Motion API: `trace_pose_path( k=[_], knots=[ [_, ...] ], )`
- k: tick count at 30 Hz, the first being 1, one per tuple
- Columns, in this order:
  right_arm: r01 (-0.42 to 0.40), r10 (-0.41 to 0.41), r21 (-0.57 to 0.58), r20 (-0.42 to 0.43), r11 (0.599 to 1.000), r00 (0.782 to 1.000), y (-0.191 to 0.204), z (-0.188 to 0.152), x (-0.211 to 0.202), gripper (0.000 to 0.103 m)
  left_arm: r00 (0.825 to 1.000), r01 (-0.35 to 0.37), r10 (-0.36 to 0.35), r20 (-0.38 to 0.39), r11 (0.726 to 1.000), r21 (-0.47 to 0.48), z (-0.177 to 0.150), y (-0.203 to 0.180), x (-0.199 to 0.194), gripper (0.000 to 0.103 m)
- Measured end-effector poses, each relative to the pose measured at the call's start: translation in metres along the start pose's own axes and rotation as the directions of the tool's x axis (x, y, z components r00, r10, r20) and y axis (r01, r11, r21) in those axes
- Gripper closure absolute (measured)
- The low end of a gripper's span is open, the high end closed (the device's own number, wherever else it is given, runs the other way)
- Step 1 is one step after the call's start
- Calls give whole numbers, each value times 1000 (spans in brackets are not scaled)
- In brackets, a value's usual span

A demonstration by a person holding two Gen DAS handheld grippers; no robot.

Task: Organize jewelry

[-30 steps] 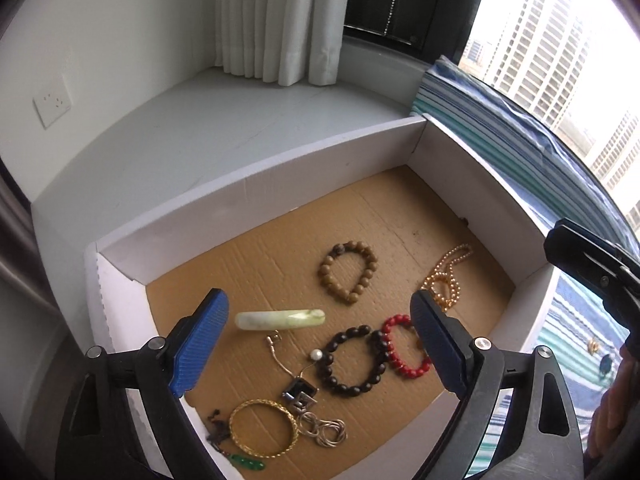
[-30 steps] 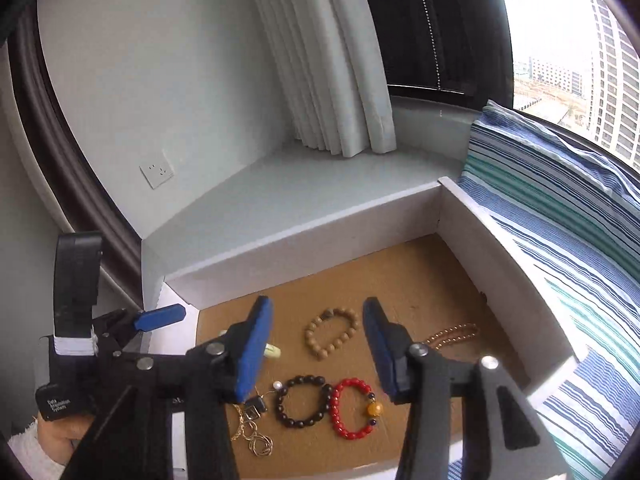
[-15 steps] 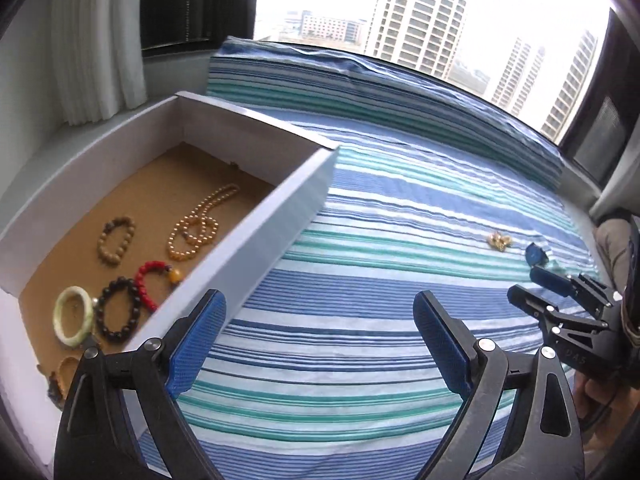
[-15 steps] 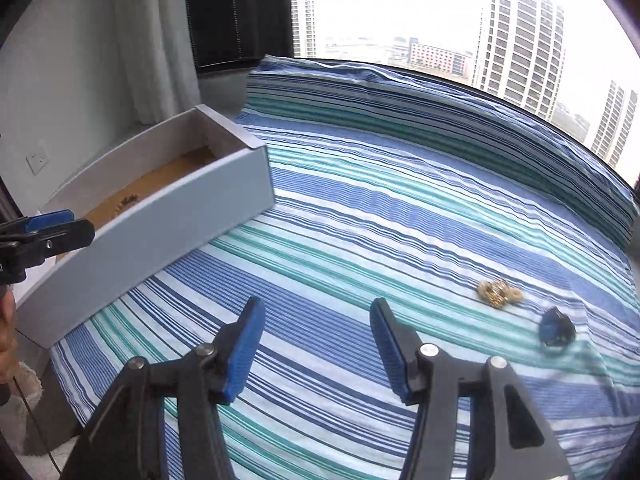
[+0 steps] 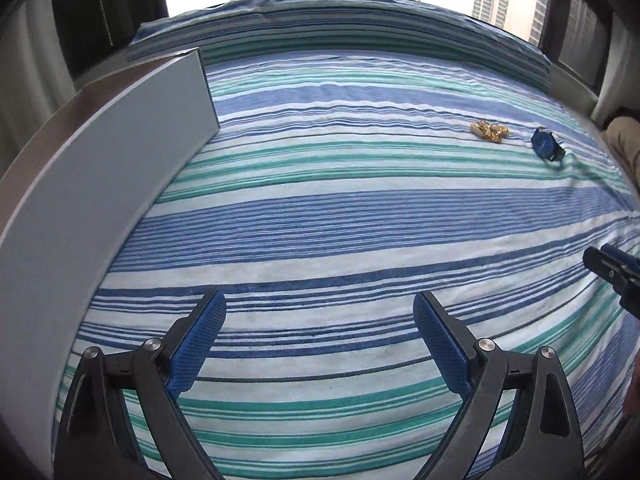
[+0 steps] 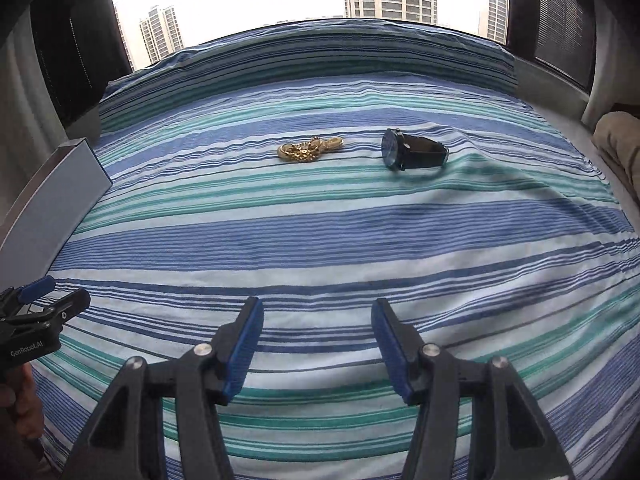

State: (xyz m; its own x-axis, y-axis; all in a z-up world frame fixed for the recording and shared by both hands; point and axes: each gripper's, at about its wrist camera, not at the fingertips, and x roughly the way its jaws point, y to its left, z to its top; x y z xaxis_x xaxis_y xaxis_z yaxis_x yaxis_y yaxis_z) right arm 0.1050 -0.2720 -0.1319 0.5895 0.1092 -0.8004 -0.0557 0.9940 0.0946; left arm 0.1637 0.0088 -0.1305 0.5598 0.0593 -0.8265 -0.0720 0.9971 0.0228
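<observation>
A gold chain (image 6: 310,149) lies in a heap on the striped bedspread (image 6: 360,232), with a dark blue-faced watch (image 6: 412,155) just to its right. Both show small in the left wrist view, the chain (image 5: 489,131) and the watch (image 5: 546,147) at the far right. My right gripper (image 6: 317,320) is open and empty, well short of them. My left gripper (image 5: 319,316) is open and empty over bare bedspread (image 5: 360,216). The white box (image 5: 100,184) stands at the left; its inside is hidden.
The box wall (image 6: 48,200) borders the bed on the left. A window with high-rises lies beyond the bed's far edge. A person's knee (image 6: 620,136) shows at the right edge. The left gripper's tip (image 6: 40,300) shows low left in the right wrist view.
Both grippers have swung right, away from the box of bracelets and out over the bed. The chain and watch are now ahead of the right gripper. Both stayed open.
</observation>
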Motion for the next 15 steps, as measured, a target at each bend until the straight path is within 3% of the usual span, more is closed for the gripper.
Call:
trace_pose_path(
  k=[15],
  knots=[
    [23,-23,27,10,999,1000,-7,-16,5,46,1000,5,-4,-14,999,51,-5,-21,23,8]
  ],
)
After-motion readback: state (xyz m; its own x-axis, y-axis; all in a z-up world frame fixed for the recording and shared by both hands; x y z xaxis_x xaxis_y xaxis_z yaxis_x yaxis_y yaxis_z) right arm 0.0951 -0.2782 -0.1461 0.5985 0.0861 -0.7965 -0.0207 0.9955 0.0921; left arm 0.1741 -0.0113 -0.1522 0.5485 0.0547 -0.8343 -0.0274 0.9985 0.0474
